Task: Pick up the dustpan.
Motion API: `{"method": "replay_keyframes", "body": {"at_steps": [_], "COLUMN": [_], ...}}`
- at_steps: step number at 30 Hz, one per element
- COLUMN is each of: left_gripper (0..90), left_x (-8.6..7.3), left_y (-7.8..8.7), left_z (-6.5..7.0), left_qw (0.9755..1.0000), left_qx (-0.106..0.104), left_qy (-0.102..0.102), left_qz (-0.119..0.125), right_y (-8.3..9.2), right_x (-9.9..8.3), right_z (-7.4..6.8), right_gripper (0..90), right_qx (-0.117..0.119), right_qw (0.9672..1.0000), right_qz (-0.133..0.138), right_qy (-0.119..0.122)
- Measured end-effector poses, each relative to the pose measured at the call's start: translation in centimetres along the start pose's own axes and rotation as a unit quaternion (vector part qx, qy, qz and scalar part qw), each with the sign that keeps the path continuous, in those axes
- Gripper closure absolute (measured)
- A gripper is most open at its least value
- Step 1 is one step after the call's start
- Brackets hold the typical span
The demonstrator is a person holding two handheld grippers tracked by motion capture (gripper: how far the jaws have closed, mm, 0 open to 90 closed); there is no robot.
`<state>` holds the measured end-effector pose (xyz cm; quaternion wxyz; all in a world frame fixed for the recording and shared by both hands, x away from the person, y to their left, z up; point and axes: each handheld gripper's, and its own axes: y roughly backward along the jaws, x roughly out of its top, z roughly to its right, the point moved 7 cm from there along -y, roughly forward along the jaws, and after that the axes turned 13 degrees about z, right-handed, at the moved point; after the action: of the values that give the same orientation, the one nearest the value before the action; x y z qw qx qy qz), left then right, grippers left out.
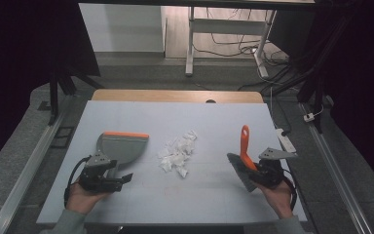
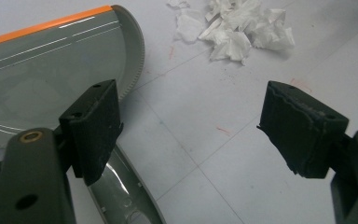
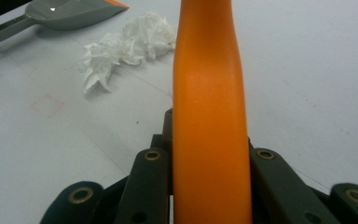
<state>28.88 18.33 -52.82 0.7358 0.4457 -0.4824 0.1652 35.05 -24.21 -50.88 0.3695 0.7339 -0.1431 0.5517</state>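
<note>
A grey dustpan (image 1: 121,146) with an orange lip lies on the left of the table; it is also in the left gripper view (image 2: 42,79). My left gripper (image 1: 122,179) (image 2: 198,130) hovers just in front of it, open, with only bare table between the pads. The dustpan's handle (image 2: 121,196) runs under one jaw. A heap of torn white paper (image 1: 177,153) (image 2: 235,28) (image 3: 126,42) lies at the table's middle. My right gripper (image 1: 253,168) (image 3: 209,156) is shut on a brush's orange handle (image 1: 245,144) (image 3: 209,107), which stands tilted, its grey bristles (image 1: 238,170) low.
The white table top (image 1: 175,122) has a wooden strip along its far edge. A desk frame (image 1: 191,44) and loose cables (image 1: 282,73) lie on the floor beyond. Metal rails (image 1: 34,156) run along both sides.
</note>
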Motion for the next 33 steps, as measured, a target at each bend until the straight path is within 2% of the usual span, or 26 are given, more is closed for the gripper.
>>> {"method": "replay_keyframes", "body": {"at_steps": [6,14,20,23,29,33], "left_gripper": [20.9,18.3,17.4,18.1,17.8,17.1], "left_x": [0.6,1.2,1.7,2.1,2.8,2.4], "left_y": [0.3,1.1,1.0,0.9,0.1,-0.1], "left_z": [0.7,0.4,0.2,-0.1,-1.4,-3.0], "left_qw": [1.0,0.9999,0.9997,0.9995,0.9973,0.9937], "left_qx": [-0.006,0.012,0.025,0.029,0.057,0.087], "left_qy": [-0.006,-0.006,-0.008,0.003,0.025,0.049], "left_qz": [0.0,0.005,0.002,-0.007,-0.038,-0.05], "right_y": [0.1,0.1,0.2,0.4,0.3,0.3], "right_x": [0.0,0.1,0.1,0.0,0.0,0.0], "right_z": [0.0,-0.2,-0.2,-0.1,-0.1,-0.2], "right_gripper": [76.3,76.3,76.3,76.3,76.3,76.3], "right_qx": [-0.005,-0.005,-0.005,-0.006,-0.006,-0.007], "right_qw": [1.0,1.0,1.0,1.0,1.0,1.0], "right_qz": [0.001,0.001,0.005,0.005,0.005,0.006], "right_qy": [-0.002,0.005,-0.001,-0.003,-0.003,-0.003]}}
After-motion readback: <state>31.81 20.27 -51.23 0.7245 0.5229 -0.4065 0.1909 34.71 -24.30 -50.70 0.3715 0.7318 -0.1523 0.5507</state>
